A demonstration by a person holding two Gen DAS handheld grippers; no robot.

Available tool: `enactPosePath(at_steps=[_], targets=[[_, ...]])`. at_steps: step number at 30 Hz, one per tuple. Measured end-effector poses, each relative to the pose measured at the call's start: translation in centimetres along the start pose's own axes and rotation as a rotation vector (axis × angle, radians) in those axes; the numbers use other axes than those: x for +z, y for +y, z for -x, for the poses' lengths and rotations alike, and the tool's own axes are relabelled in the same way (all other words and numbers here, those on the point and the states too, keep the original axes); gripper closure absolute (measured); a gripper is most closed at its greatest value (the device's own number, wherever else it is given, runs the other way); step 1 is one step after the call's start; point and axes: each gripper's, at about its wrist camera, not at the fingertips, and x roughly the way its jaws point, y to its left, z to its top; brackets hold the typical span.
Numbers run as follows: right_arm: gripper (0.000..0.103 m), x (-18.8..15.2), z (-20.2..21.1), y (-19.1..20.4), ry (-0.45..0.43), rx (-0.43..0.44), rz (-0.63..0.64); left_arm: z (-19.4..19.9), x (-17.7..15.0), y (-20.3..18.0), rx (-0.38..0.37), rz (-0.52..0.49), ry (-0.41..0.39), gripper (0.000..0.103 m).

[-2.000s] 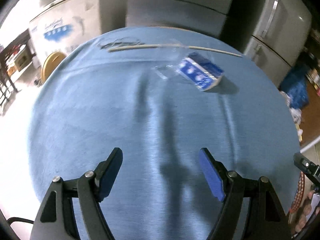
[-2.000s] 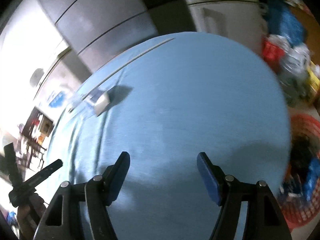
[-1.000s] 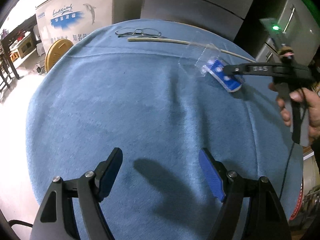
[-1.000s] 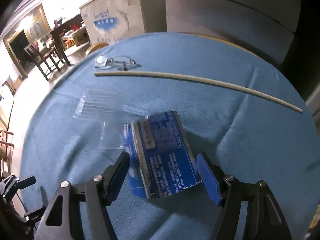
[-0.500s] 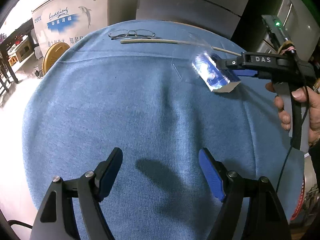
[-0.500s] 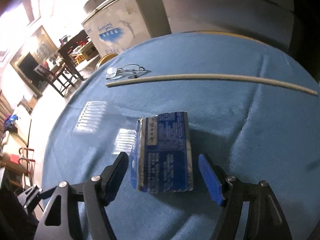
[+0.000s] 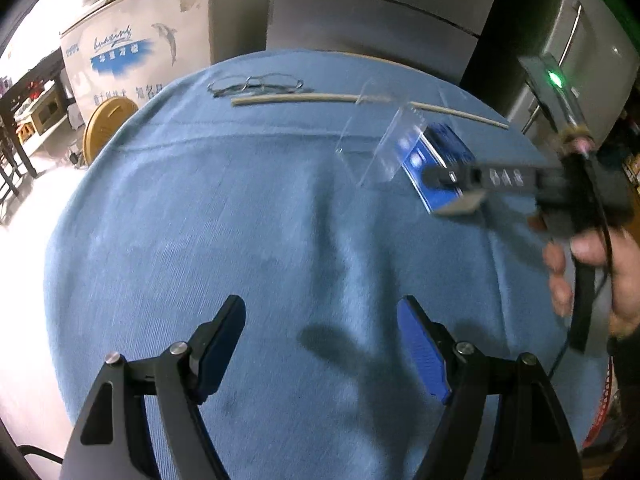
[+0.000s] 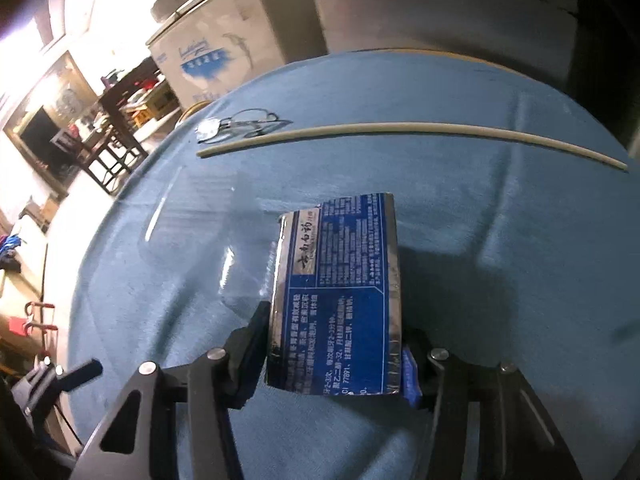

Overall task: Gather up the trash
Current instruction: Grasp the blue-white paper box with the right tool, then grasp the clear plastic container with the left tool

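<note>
From the left wrist, the left gripper (image 7: 320, 344) hangs wide and empty over the blue tablecloth (image 7: 200, 220), the blue carton (image 7: 438, 164) far across it in the right gripper (image 7: 444, 178). From the right wrist, those jaws are closing on the carton's side walls; it looks light, thin-walled and crushable, with clear plastic packaging (image 8: 192, 224) clinging to it, so a gentle pinch low on its sides seems best

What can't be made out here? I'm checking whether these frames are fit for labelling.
- Blue printed carton: its underside is hidden in the right wrist view; the left wrist view blurs it.
- Clear plastic packaging: its outline is lost to transparency and blur.
- Right claw: closing; the carton hides its pads.
- Red basket: cut off by the left wrist frame edge.
</note>
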Motion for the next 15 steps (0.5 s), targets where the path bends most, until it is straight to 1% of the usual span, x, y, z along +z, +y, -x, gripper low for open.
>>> enactPosePath(at_steps=[4, 7, 11, 15], targets=[[0.045, -3.3, 3.1, -1.9, -0.048, -0.048, -0.055, -0.4, 2.0, -1.4, -0.003, -0.024, -0.029, 0.024], [0.045, -6.9, 5.5, -3.7, -0.069, -0.060, -0.125, -1.4, 3.9, -3.0, -0.008, -0.050, -0.045, 0.024], [0.045, -10.7, 8.2, -5.2, -0.096, -0.047, -0.197, -3.8, 6.5, -5.5, -0.007, -0.093, -0.060, 0.024], [0.045, -13.0, 10.1, -5.8, -0.122, -0.032, -0.244, -6.2, 8.3, -7.1, 0.020, -0.118, -0.064, 0.024]])
